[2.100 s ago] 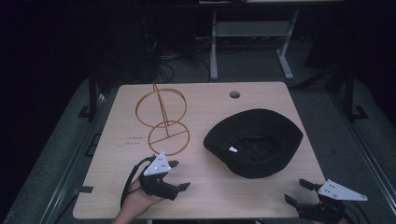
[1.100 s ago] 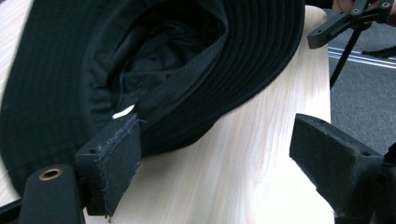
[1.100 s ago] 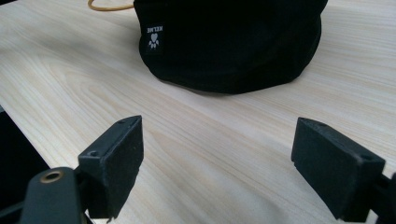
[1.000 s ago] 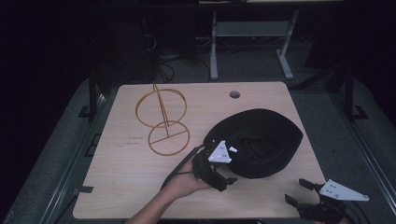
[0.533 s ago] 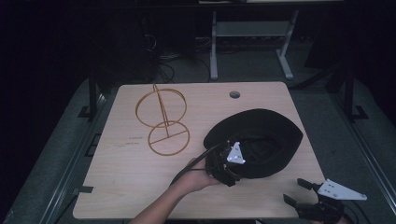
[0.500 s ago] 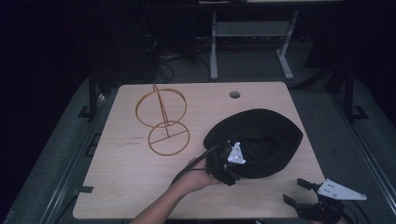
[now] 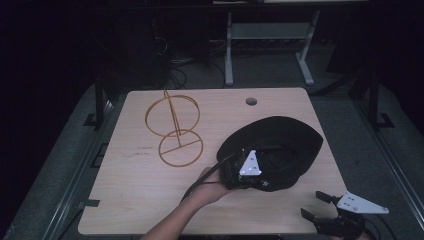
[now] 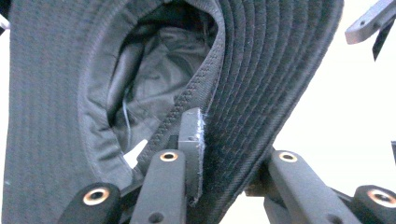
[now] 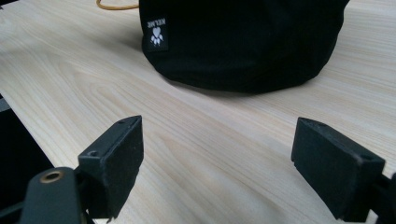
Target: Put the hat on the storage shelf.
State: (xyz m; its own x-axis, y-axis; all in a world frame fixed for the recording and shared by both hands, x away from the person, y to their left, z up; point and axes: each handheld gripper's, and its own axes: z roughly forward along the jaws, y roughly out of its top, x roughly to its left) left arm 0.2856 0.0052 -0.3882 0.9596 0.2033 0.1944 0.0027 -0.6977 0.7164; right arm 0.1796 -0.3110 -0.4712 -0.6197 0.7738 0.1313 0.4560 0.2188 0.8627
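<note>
Black stitched-brim hat (image 7: pixel 280 145) lies crown-down, brim pinched by left tool (image 8: pixel 201 154).

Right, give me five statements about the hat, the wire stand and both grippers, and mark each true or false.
1. The left gripper has the brim of the black hat between its fingers. True.
2. The right gripper is shut on the hat. False: its fingers are open, apart from the hat, at the table's near edge.
3. The gold wire stand sits left of the hat. True.
4. The hat hangs on the stand. False: it lies on the wooden table.
5. The hat carries a white paw label. True.
</note>
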